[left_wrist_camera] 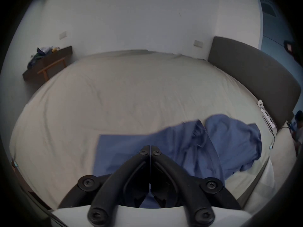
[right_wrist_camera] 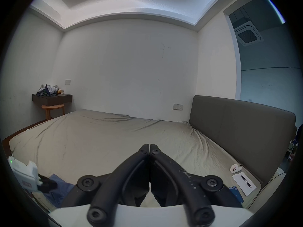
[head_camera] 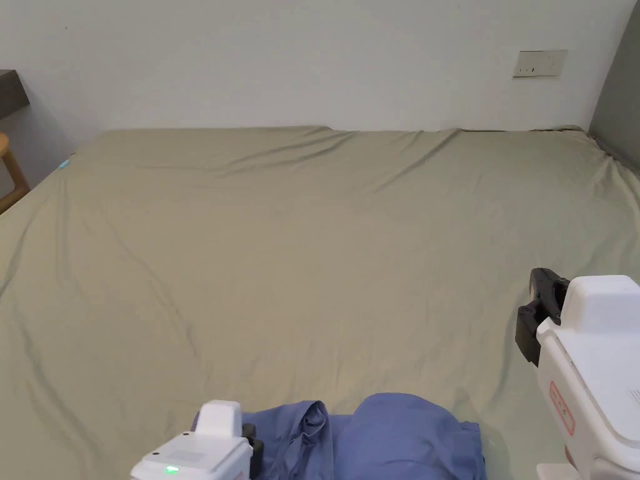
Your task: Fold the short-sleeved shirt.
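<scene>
Lying crumpled at near edge of bed sheet [head_camera: 312,250]: blue short-sleeved shirt [left_wrist_camera: 229,140]. Left gripper [left_wrist_camera: 150,146] over it, jaws together, empty. Right gripper [right_wrist_camera: 149,144] likewise closed, empty.

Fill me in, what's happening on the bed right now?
A person holds a two-jaw gripper in each hand over a bed with a beige sheet. A blue short-sleeved shirt lies crumpled at the near edge, not yet folded. The left gripper hangs over the shirt with its jaws closed, gripping nothing. The right gripper, also closed and empty, is off to the side above bare sheet.
</scene>
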Tool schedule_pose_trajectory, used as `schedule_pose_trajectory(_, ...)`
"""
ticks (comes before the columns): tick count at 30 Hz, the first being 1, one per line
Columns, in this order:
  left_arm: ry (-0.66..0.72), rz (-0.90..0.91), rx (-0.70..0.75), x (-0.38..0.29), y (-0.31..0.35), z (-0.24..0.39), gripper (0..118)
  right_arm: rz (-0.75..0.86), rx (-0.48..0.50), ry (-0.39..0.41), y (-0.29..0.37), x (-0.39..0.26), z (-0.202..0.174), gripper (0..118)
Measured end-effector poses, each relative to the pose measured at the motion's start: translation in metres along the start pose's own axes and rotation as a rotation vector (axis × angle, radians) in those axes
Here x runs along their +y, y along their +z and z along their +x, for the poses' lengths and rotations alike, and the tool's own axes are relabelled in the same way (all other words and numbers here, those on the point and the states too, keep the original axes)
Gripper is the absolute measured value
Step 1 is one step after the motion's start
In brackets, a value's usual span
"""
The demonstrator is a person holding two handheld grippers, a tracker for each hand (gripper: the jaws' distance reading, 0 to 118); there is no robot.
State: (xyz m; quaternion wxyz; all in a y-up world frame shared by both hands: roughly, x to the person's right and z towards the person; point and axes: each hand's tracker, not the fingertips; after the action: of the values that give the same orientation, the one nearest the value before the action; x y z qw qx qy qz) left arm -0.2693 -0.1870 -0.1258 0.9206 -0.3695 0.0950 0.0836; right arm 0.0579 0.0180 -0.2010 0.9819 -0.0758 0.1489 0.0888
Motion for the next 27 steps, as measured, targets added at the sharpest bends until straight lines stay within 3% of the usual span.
schedule_pose_trajectory(4,-0.050,-0.118,-0.028,-0.015,-0.028,0.031,0,-0.009,-0.009,-0.002,-0.001,-0.003,0.004,2)
schedule_pose_trajectory(13,-0.034,-0.112,-0.103,-0.013,-0.021,0.082,0,-0.030,-0.035,-0.005,0.002,-0.007,0.012,2)
schedule_pose_trajectory(15,-0.046,-0.117,-0.105,-0.012,-0.028,0.070,0,-0.028,-0.035,-0.007,0.004,-0.006,0.012,2)
schedule_pose_trajectory(21,0.176,-0.047,-0.289,0.035,0.036,0.009,0,-0.004,-0.024,-0.001,0.007,0.004,0.009,2)
schedule_pose_trajectory(27,0.400,-0.073,-0.404,0.040,0.034,-0.100,3,0.014,-0.007,-0.003,0.007,0.010,0.001,2)
